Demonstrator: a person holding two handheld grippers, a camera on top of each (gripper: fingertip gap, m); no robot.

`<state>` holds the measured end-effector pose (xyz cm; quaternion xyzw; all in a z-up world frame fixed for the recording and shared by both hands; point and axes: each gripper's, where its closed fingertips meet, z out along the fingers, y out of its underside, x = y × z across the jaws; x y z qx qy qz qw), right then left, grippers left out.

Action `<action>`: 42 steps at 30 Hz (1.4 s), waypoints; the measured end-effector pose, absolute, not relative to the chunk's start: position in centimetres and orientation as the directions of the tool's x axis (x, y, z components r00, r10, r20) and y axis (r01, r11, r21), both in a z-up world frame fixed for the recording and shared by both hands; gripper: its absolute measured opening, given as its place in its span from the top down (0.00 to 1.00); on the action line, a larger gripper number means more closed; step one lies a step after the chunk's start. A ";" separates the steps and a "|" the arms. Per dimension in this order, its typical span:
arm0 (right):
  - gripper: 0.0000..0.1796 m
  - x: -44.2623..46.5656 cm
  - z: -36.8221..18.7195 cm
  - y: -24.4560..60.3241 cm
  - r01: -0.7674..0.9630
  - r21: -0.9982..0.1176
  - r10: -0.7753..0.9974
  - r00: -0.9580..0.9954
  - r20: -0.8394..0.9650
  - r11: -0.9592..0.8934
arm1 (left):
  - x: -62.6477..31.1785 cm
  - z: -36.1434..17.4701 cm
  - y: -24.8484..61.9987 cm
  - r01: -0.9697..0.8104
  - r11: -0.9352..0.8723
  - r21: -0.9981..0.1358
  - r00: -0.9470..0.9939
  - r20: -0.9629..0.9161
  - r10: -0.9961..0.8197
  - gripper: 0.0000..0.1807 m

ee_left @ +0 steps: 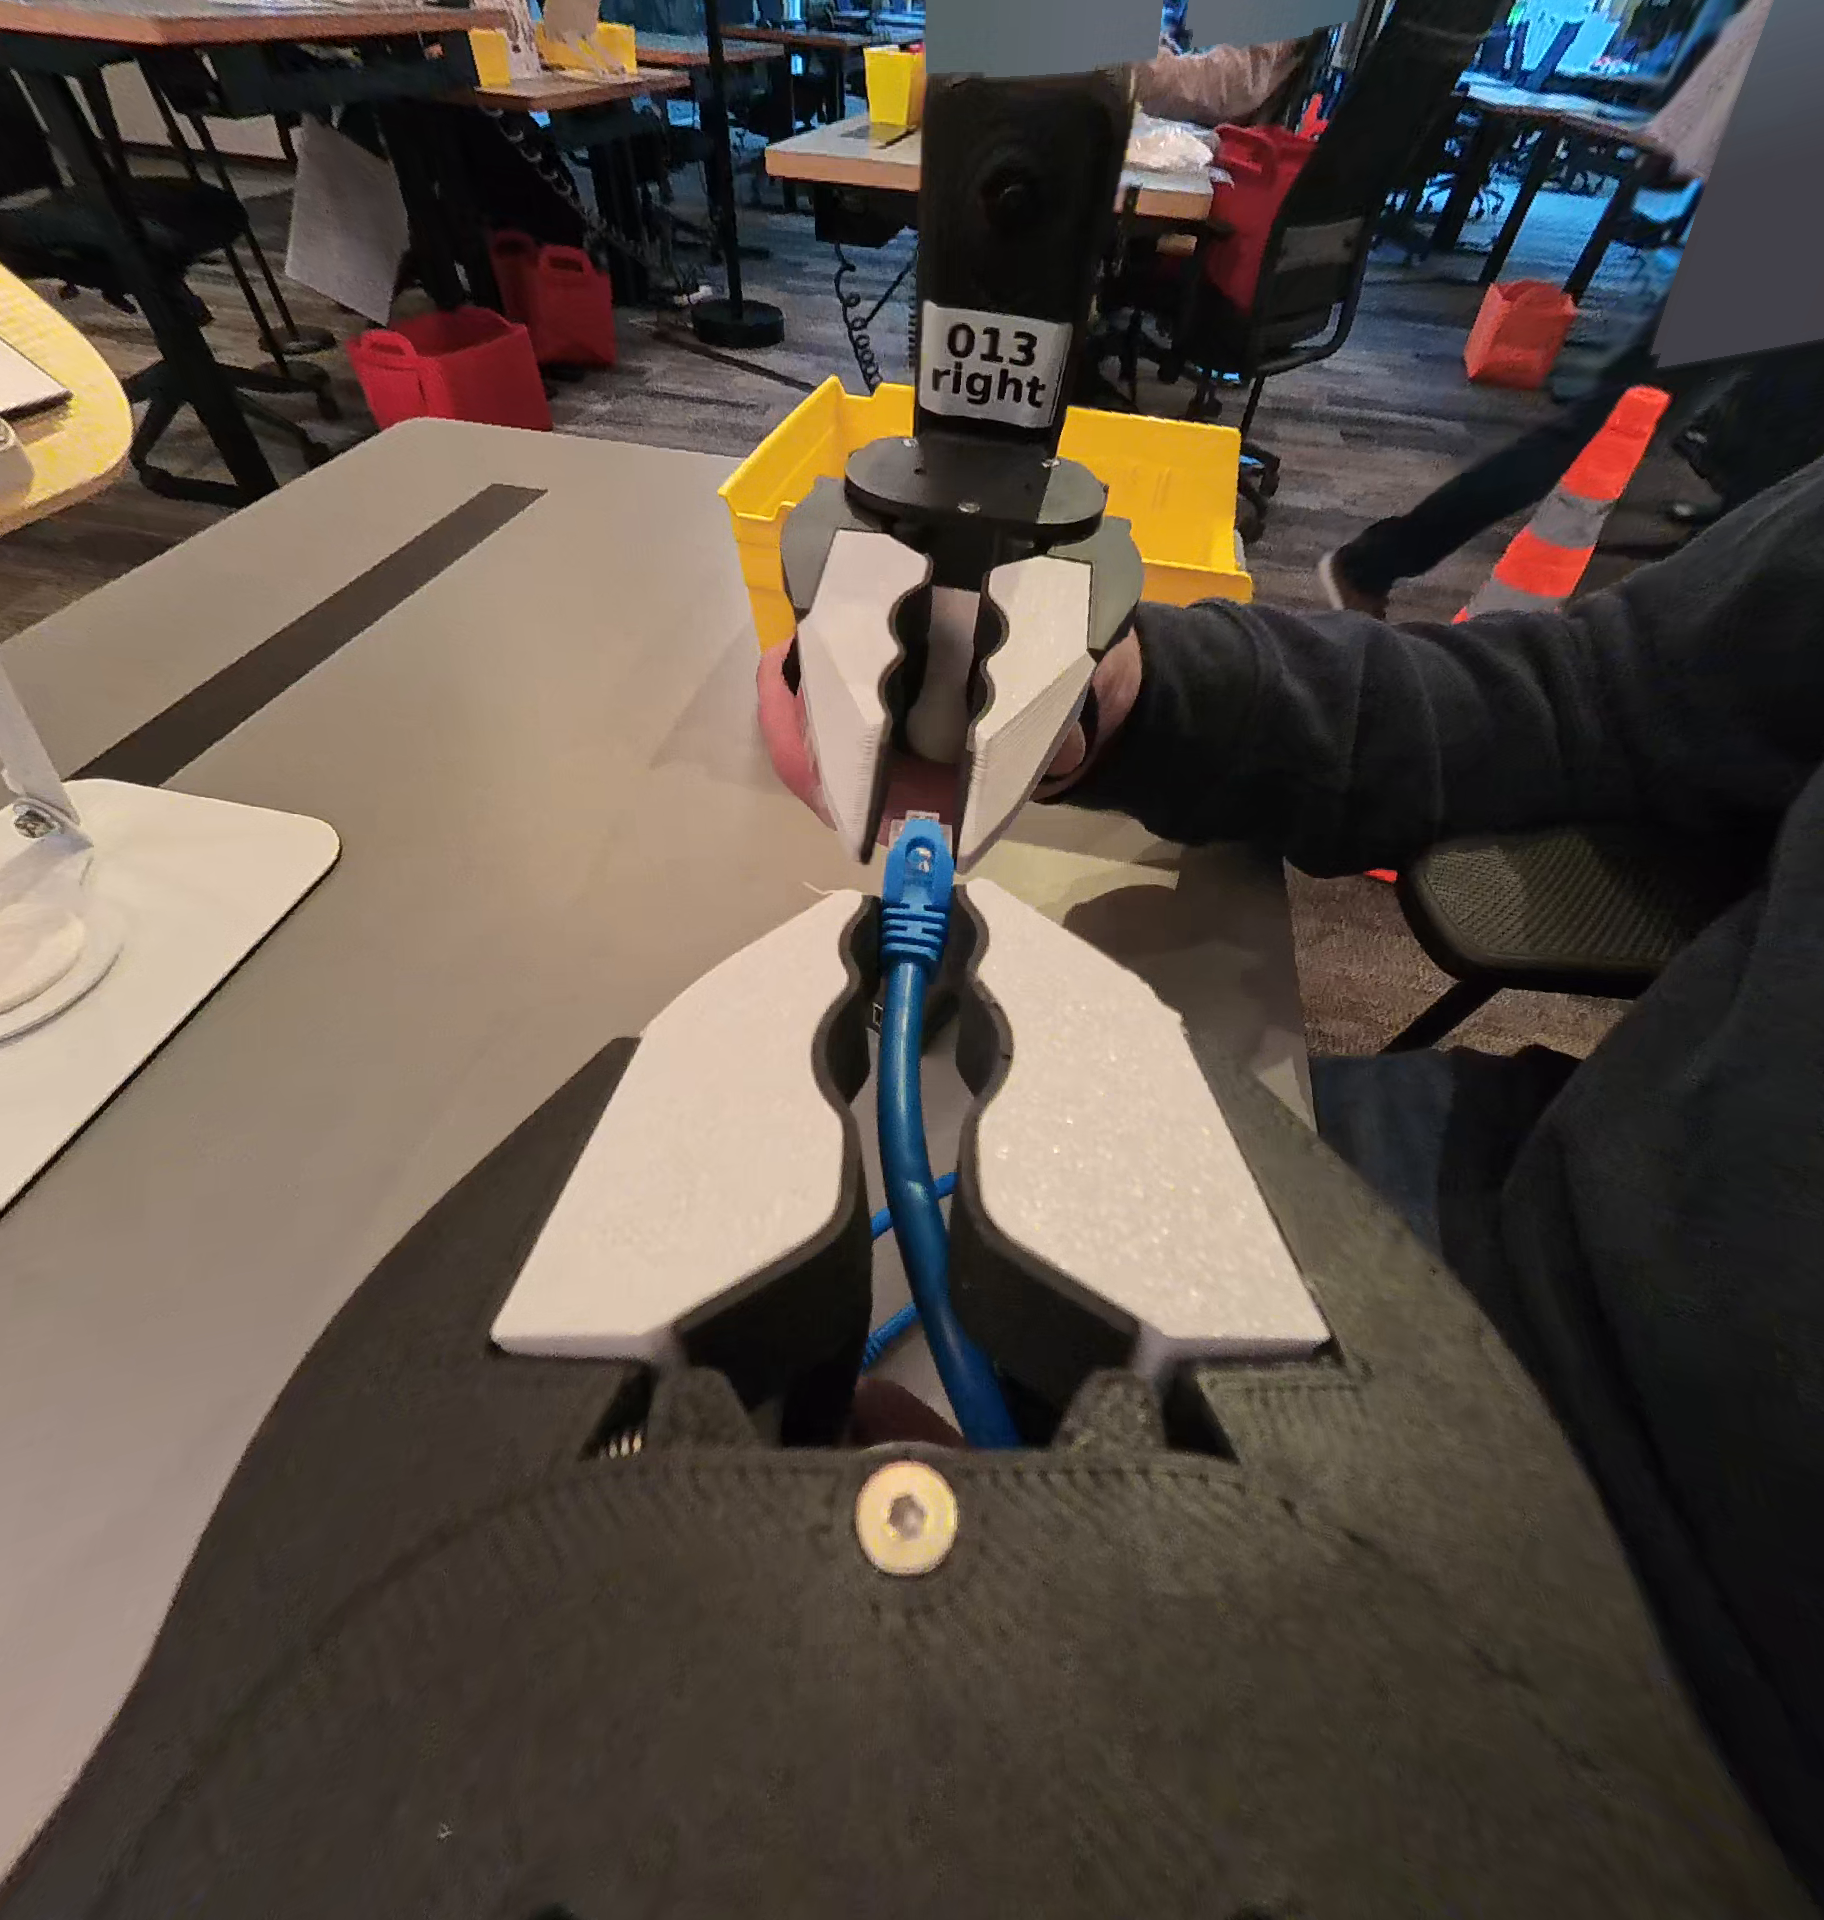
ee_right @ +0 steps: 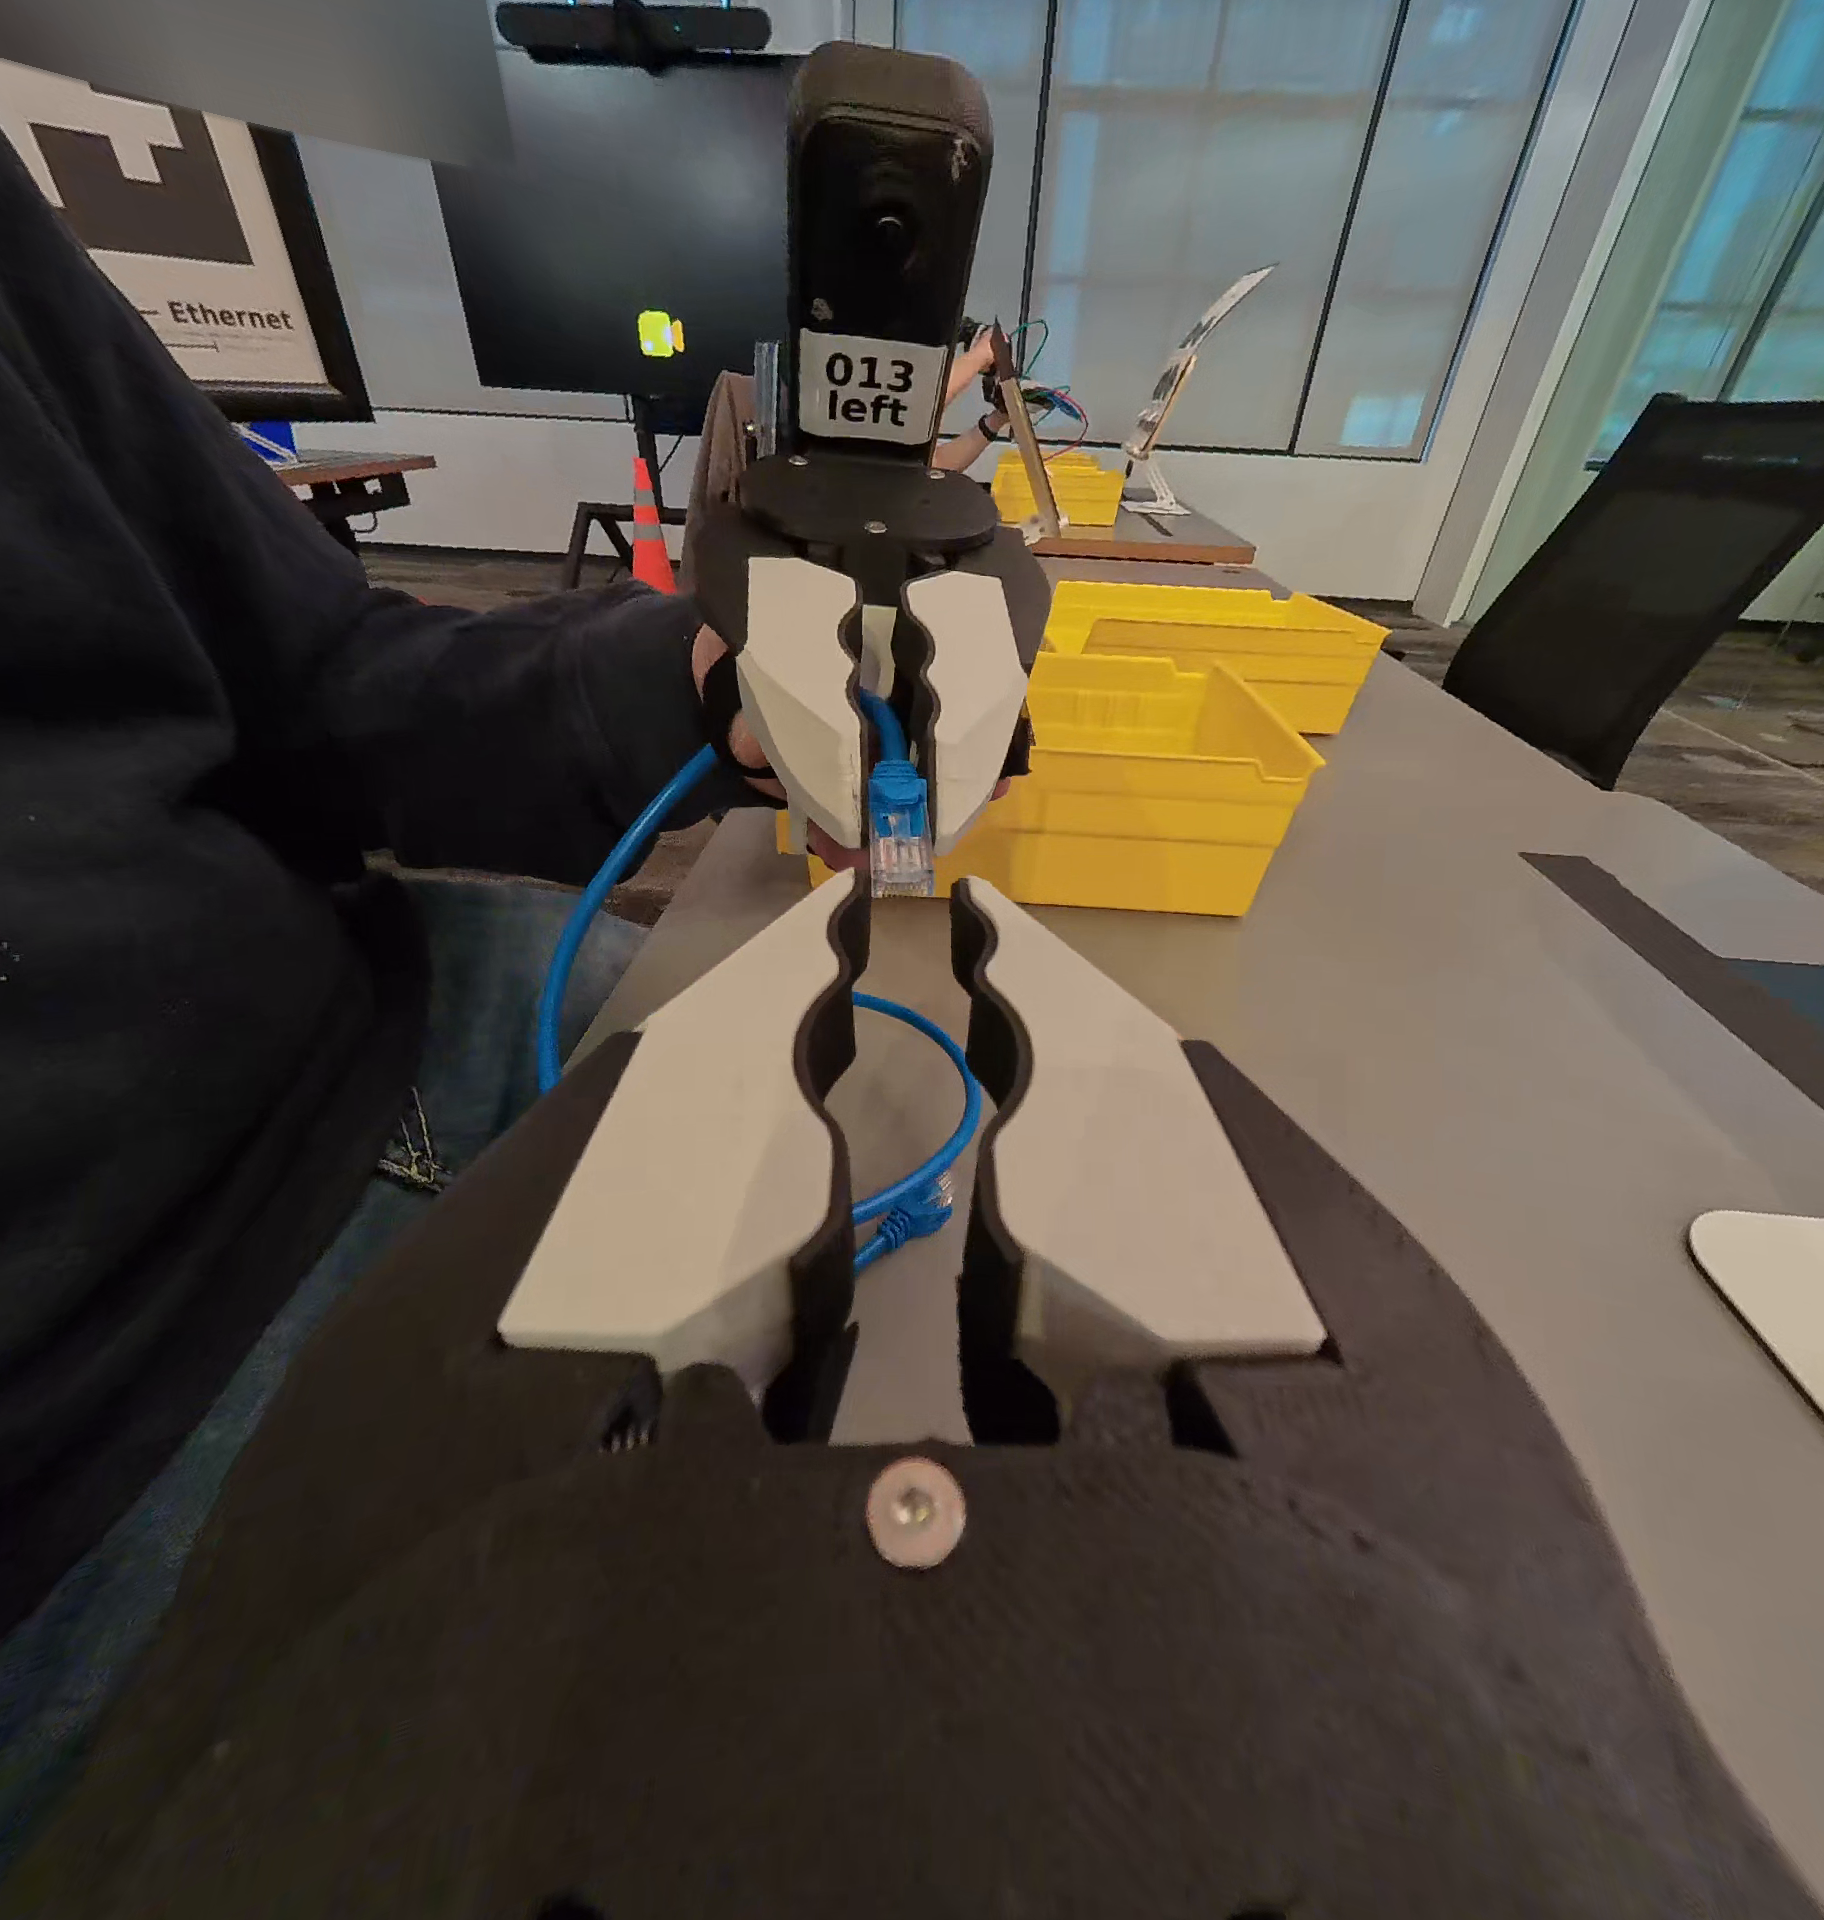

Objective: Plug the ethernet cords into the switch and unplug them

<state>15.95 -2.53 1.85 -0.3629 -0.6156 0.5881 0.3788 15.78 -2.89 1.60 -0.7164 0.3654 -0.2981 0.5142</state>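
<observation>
Ethernet cord, blue, running up between the white fingers of the left gripper and pinched there near its strain-relief boot, clear plug poking out just past the fingertips. Facing it head-on, the right gripper, parted, fingers standing either side of the plug tip without visibly clamping it; whether touching, impossible to tell. Seen from the right wrist view: right gripper standing spread with only a gap between its fingers, left gripper opposite and closed around the cord, plug pointing down toward the gap. Looping from the left gripper out past the edge of the grey table, the cord curving back onto the tabletop, its other end lying flat under the right gripper. Sitting behind on the table, yellow bins. Resting at the table's far side, a white stand base. Standing on the floor beyond, an orange cone. Switch not identifiable in either view.
</observation>
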 end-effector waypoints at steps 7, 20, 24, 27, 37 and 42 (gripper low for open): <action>0.94 16.2 2.1 -3.0 -0.015 -0.999 0.885 -0.462 0.054 0.053 | 16.2 1.3 -2.9 -0.243 -0.207 -0.948 0.547 0.042 -0.836 0.93; 0.94 16.9 3.4 -3.2 -0.116 -0.990 0.873 -0.487 -0.012 -0.079 | 16.9 2.4 -3.2 -0.026 -0.143 -0.989 0.556 0.105 -0.825 0.93; 0.94 17.0 3.7 -3.3 -0.128 -0.988 0.875 -0.484 -0.010 -0.082 | 17.0 3.0 -3.2 -0.003 -0.101 -0.995 0.573 0.081 -0.816 0.93; 0.94 17.1 3.7 -3.2 -0.127 -0.989 0.877 -0.481 -0.010 -0.081 | 17.1 3.0 -3.1 -0.008 -0.088 -0.996 0.582 0.067 -0.810 0.93; 0.94 16.8 2.7 -3.0 -0.040 -0.997 0.884 -0.466 -0.033 -0.058 | 16.8 2.1 -3.0 -0.089 -0.114 -0.989 0.593 0.039 -0.804 0.93; 0.80 17.6 1.5 -1.7 0.134 -0.985 0.941 -0.334 0.054 0.104 | 15.0 0.7 -3.0 -0.107 -0.156 -0.982 0.613 0.059 -0.788 0.93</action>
